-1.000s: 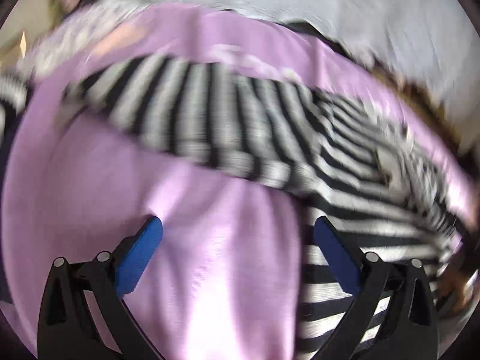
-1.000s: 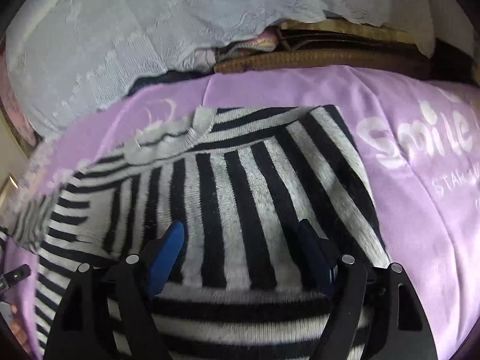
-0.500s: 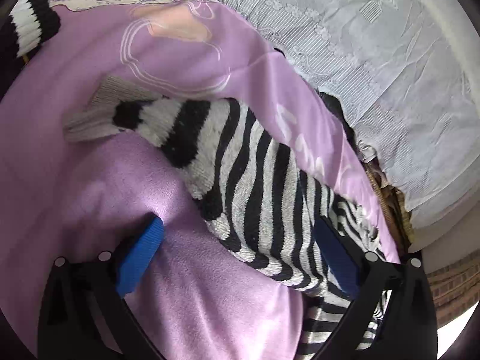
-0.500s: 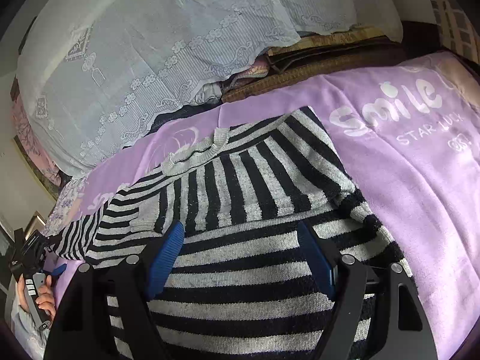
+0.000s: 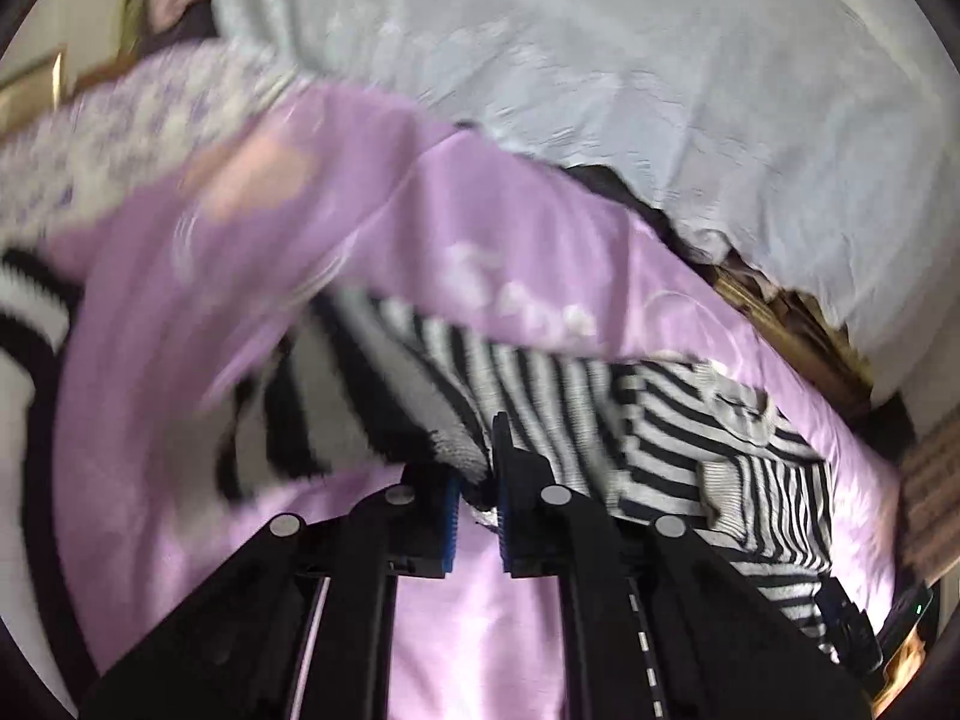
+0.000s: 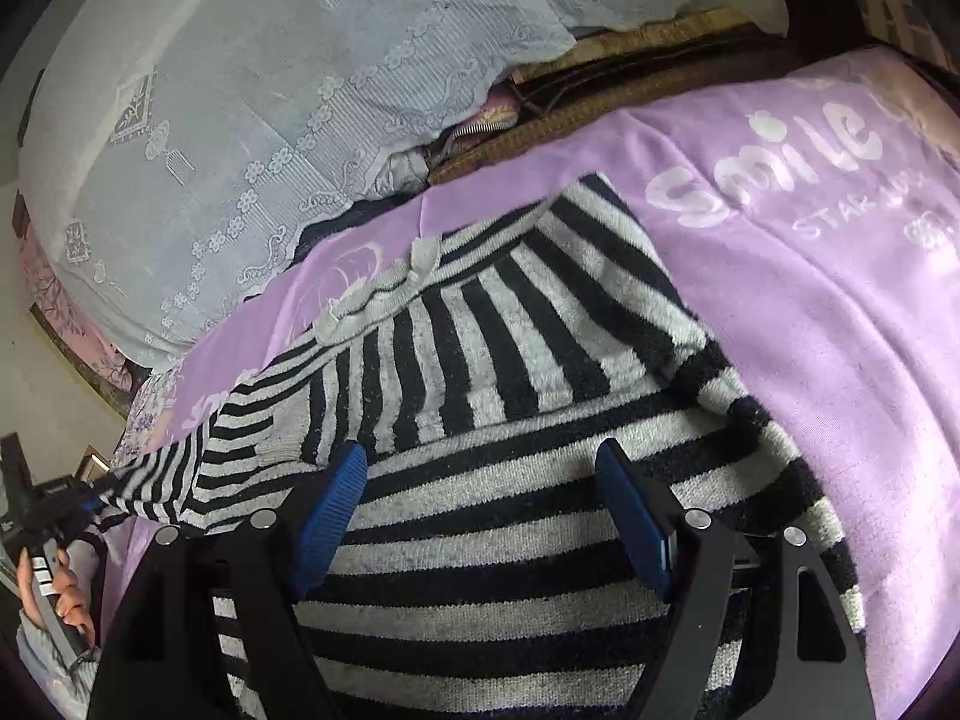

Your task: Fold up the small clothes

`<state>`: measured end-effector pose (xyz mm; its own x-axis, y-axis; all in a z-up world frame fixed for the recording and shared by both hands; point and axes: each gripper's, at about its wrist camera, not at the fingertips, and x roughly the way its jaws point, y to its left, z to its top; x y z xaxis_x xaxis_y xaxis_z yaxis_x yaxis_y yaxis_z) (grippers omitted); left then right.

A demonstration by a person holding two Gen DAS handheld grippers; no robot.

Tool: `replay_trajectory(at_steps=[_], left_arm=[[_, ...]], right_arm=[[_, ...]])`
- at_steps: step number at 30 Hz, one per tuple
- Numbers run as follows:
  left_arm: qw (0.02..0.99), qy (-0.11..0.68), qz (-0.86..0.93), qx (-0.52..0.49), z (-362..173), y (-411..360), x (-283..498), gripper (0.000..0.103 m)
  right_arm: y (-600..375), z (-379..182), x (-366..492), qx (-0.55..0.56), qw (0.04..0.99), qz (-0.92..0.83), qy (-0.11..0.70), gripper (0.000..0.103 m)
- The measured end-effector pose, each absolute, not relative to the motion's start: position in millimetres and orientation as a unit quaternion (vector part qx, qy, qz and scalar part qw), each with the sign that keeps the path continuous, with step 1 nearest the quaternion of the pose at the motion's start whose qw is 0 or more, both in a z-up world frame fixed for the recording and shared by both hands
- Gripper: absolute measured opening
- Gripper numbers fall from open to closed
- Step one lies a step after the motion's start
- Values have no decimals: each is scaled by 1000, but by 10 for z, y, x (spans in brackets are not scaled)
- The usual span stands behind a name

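Observation:
A black-and-white striped sweater (image 6: 492, 396) lies on a purple blanket (image 6: 840, 324); its right sleeve is folded across the body. My left gripper (image 5: 477, 504) is shut on the sweater's left sleeve (image 5: 420, 414) and holds it stretched out from the body (image 5: 720, 450). In the right wrist view the left gripper (image 6: 72, 504) shows at the far left, gripping the sleeve end. My right gripper (image 6: 480, 516) is open and empty, hovering just above the folded sleeve over the sweater's lower body.
A white lace cover (image 6: 270, 90) drapes over furniture behind the blanket. A brown woven mat edge (image 6: 600, 102) runs along the back. The blanket carries white "Smile" lettering (image 6: 774, 162) to the right of the sweater. A floral cloth (image 5: 120, 138) lies at the left.
My left gripper has closed on the left sleeve and swung, pulling it taut. My right gripper has stayed open over the sweater with little movement.

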<state>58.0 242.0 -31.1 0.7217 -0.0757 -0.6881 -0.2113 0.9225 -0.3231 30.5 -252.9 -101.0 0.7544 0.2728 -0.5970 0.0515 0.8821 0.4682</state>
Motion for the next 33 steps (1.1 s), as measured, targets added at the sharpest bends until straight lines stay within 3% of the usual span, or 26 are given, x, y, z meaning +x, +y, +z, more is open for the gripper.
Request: replay_trajectory(at_steps=[14, 24, 26, 30, 33], left_arm=[[930, 363, -5, -62, 94, 1136, 805, 9], [913, 403, -68, 14, -327, 46, 976, 10], [904, 418, -76, 43, -545, -164, 1006, 14], [885, 450, -72, 98, -1027, -441, 994, 46], [891, 427, -80, 134, -1029, -529, 829, 69]], right_arm=[[-2591, -1094, 362, 260, 893, 72, 360, 83], [-2622, -1100, 395, 268, 889, 76, 364, 83], [-2638, -1103, 400, 273, 887, 78, 364, 83], [-2669, -1107, 413, 281, 885, 81, 364, 83], [-2674, -1107, 420, 281, 884, 81, 364, 84]])
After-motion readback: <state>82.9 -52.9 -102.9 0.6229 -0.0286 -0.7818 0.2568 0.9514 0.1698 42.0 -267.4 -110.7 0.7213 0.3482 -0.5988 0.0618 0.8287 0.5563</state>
